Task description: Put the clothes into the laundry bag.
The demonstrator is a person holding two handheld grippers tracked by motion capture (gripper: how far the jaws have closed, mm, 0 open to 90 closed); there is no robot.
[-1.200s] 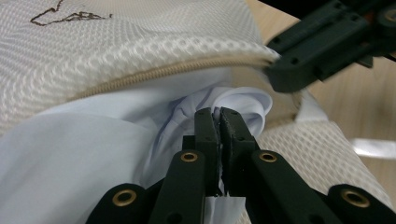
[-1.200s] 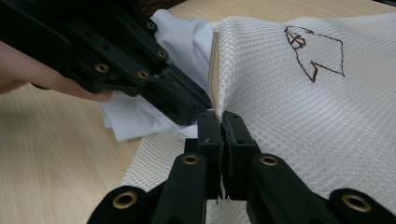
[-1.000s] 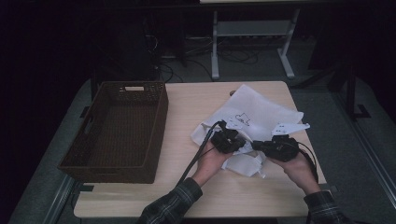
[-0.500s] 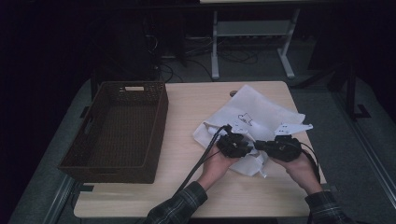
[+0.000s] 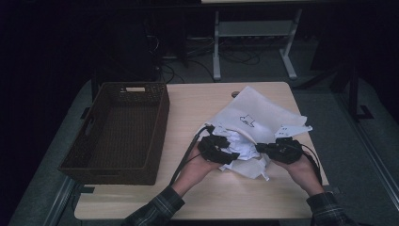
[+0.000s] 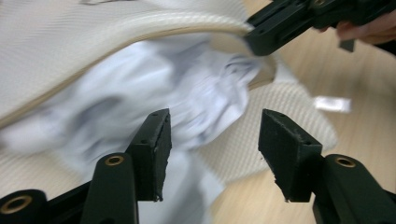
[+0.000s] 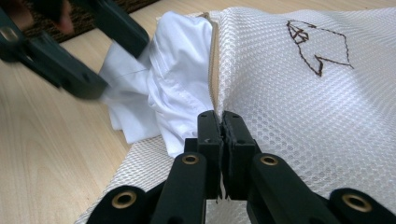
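Here, a pale wood worktop (image 5: 197,101) in a dark room.
Right gripper (image 7: 221,122) fingers pinch the mesh bag (image 5: 256,115); left gripper (image 6: 212,140) fingers have just been opening, empty (shirt (image 6: 187,88) blurred).

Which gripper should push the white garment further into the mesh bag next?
Left. The left gripper has just been opening, its jaws apart with nothing pressed between them, right at the white garment. The right gripper is shut on the mesh bag edge, holding its mouth open.

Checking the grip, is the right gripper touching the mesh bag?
Touching: in the right gripper view, the right gripper pinches the mesh bag at its opening edge.
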